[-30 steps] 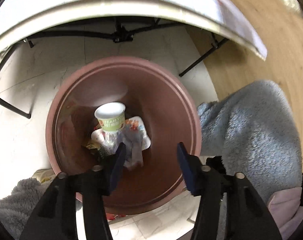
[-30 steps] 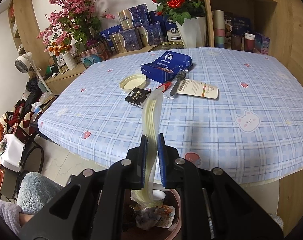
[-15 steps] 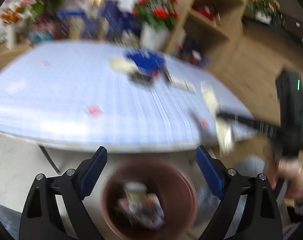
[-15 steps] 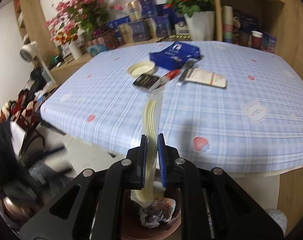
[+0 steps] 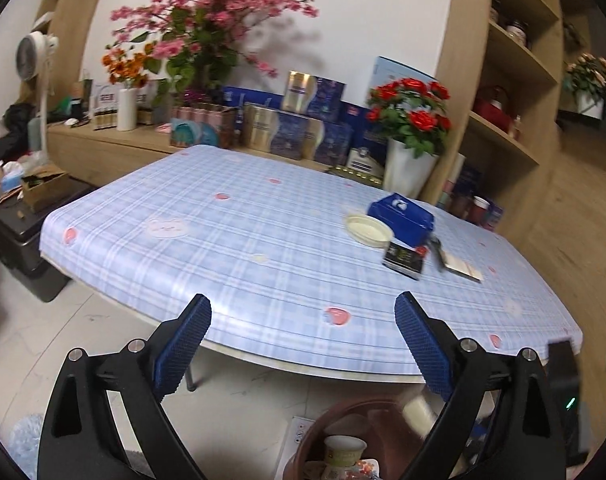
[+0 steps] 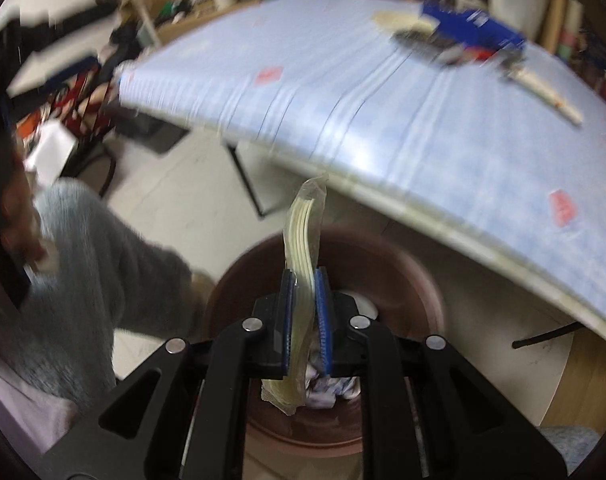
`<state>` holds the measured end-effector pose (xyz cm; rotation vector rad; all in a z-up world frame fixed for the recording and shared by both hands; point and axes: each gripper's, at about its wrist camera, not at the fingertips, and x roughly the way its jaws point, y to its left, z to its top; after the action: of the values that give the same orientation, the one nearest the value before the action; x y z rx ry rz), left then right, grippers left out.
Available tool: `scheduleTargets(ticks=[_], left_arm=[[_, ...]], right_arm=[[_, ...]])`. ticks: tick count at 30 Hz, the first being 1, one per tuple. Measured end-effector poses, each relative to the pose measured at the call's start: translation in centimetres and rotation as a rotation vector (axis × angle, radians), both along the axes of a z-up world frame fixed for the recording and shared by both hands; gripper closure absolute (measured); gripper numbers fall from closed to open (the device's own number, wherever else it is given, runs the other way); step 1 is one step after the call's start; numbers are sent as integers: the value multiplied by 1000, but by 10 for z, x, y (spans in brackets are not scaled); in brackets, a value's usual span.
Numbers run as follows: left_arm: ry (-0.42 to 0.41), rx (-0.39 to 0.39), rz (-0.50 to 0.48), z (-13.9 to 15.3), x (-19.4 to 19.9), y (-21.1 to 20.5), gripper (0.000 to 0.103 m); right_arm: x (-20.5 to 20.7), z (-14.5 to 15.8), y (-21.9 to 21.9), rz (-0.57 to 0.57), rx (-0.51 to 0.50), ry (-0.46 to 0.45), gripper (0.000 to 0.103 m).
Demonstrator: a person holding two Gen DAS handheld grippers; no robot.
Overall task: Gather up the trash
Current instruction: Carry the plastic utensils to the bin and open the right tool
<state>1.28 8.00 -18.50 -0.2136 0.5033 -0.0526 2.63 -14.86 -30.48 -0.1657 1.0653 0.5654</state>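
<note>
Below the right gripper (image 6: 305, 312), clamped on a plastic sleeve (image 6: 303, 240), sits the bin (image 6: 407, 272); the left gripper (image 5: 303, 344), just opened wide, holds nothing.

No legible text: print on the blue packet (image 5: 401, 219) and black box (image 5: 403, 260) too small.

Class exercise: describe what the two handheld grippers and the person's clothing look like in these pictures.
The left gripper and the right gripper match: glossy black plastic linkage arms with silver rivets, and textured blue pads on the fingers. The person wears a fuzzy grey-blue sleeve.
</note>
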Motion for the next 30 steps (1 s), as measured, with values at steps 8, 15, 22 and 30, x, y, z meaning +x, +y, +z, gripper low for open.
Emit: scheduleTargets(ticks=[8, 15, 22, 30], left_arm=[[20, 5, -7, -8, 2, 4, 12], [36, -2, -11, -14, 5, 4, 12], [42, 2, -27, -16, 6, 1, 12], [50, 6, -29, -18, 7, 0, 12]], right_arm=[[5, -63, 16, 51, -91, 255, 88], [4, -90, 14, 37, -171, 379, 88], [4, -88, 14, 24, -185, 377, 57], [6, -62, 9, 2, -130, 273, 11]])
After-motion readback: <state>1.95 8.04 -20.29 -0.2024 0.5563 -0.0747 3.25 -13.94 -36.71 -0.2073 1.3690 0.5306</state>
